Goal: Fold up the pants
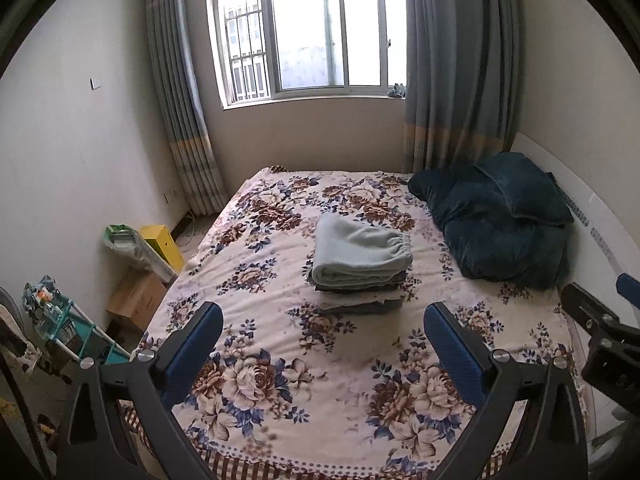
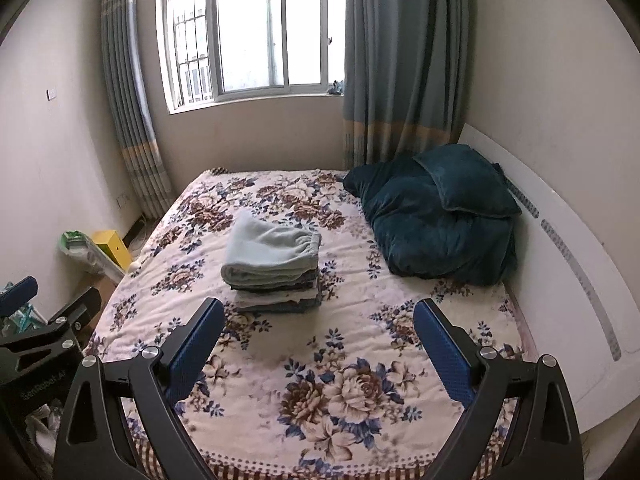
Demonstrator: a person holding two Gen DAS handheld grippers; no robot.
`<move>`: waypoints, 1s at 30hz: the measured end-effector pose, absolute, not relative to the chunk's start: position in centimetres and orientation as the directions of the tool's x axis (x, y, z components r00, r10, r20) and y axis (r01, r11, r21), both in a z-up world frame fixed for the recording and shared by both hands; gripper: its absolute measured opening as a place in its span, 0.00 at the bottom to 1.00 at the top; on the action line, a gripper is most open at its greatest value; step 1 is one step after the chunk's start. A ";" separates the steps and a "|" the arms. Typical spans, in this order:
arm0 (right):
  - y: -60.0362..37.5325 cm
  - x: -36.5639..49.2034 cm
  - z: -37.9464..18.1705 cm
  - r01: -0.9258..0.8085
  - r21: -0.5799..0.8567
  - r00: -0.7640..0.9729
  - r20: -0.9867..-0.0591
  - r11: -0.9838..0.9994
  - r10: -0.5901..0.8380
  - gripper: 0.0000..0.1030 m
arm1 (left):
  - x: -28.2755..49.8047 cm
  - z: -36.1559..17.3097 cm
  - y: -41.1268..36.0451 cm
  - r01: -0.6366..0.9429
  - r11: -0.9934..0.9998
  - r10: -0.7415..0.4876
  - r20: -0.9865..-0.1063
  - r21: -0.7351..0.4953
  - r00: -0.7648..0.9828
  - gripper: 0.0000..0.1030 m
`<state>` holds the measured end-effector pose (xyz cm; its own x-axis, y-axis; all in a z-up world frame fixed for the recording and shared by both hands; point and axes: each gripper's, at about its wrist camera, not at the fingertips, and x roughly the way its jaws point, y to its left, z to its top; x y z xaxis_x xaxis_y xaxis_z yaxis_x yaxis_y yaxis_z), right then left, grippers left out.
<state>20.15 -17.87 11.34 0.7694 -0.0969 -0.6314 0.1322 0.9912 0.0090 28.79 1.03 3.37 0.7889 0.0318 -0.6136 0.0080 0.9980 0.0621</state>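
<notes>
Big bed (image 1: 320, 380) with a flowery blanket takes up most of the room, foot end toward the window (image 1: 308, 32) and its grey-blue curtains (image 1: 452, 80). A dark teal duvet (image 1: 496, 224) is bunched up by the white headboard (image 2: 560, 264). In the middle of the bed sits a stack of folded clothes (image 2: 276, 300), and the pale green pants (image 1: 360, 256) are folded on top, elastic waistband facing right. Both tools hang over the near edge of the bed, well apart from the stack: left gripper (image 1: 324, 320) spread wide with nothing in it, right gripper (image 2: 320, 316) the same. On the side of the left one I can half read "SenRobot AI". Yellow box (image 1: 164, 246) on the floor.
</notes>
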 end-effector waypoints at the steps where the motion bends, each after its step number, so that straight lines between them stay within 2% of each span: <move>1: -17.9 20.2 11.1 0.132 0.013 0.768 -0.634 0.991 -0.094 0.95 | 28.9 3.4 1.1 0.009 0.998 0.032 -0.614 0.063 0.789 1.00; 30: -16.8 20.8 10.2 0.114 0.019 0.770 -0.634 0.993 -0.076 0.97 | 30.3 4.0 2.4 -0.004 0.998 0.039 -0.596 0.060 0.802 1.00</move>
<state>20.83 -16.82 10.19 0.7699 -0.0764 -0.6336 0.1143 0.9933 0.0191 30.30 2.36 4.00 0.8018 0.0386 -0.5964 -0.0037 0.9982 0.0596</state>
